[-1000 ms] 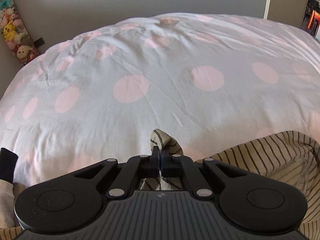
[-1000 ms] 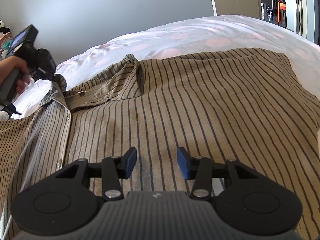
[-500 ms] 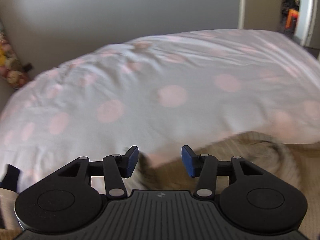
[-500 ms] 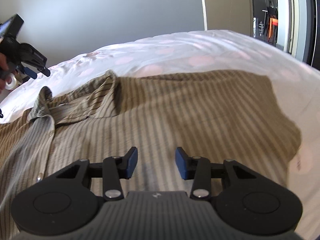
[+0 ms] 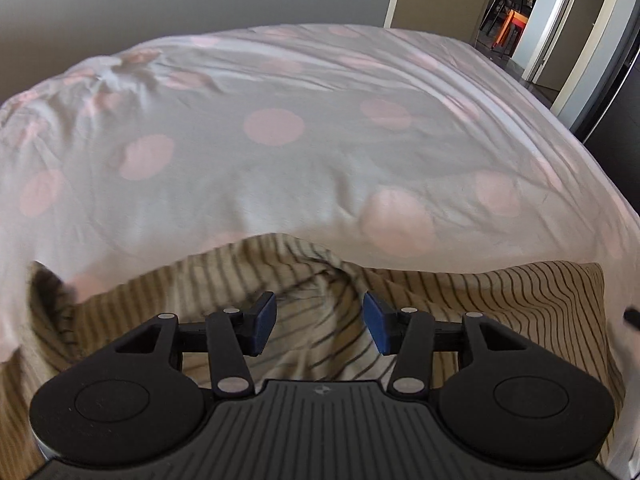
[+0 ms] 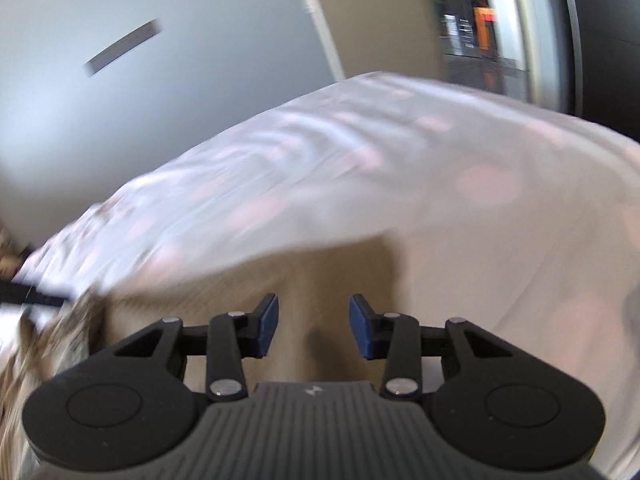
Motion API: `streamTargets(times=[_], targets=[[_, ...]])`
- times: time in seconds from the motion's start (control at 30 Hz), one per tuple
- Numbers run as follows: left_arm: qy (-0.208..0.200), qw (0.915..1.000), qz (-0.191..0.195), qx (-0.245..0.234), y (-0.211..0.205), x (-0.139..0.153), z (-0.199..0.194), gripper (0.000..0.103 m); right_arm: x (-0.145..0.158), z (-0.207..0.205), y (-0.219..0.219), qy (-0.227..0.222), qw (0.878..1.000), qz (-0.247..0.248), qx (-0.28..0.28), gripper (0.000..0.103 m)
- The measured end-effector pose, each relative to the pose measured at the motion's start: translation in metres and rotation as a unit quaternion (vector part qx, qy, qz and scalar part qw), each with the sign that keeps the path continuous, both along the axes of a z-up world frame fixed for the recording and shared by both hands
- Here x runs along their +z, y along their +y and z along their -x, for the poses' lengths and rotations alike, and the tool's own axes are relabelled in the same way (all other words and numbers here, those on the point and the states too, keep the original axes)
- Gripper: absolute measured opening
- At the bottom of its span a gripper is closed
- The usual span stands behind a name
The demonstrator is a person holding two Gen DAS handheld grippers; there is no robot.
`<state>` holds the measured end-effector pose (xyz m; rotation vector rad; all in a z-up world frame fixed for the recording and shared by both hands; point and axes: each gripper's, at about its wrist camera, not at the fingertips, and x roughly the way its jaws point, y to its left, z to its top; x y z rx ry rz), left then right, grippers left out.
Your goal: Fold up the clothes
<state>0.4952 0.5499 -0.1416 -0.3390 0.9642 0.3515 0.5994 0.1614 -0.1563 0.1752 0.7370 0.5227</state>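
Having released the striped shirt (image 5: 500,300), the left gripper (image 5: 320,328) now gapes.

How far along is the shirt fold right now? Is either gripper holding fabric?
Done: the striped shirt lies on the spotted duvet.
In hand: nothing. The left gripper and right gripper are both open above the cloth.
Left: the part in the left view is rumpled; the right view is too blurred to judge.

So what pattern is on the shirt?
Tan shirt with thin dark stripes, clearest in the left wrist view.
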Motion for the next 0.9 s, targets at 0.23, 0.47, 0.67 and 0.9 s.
streamTargets(times=[0.23,0.47,0.67,0.9], targets=[[0.027,0.9996,0.001,0.007,-0.008,-0.023,-0.024,0.043,-0.027,-0.080,-0.017,0.067,0.997,-0.040,-0.015,0.039],[0.014,0.9996,0.012,0.021,-0.001,-0.025,-0.013,0.003,-0.029,-0.069,-0.008,0.052,0.995,-0.086,0.030,0.001],[0.021,0.9996,0.002,0.019,0.005,-0.022,0.019,0.003,-0.006,0.002,-0.013,0.014,0.992,-0.075,0.096,0.000],[0.034,0.9992,-0.004,0.022,0.006,-0.027,0.043,0.003,-0.019,0.072,-0.014,0.020,0.987,-0.001,0.156,0.001]])
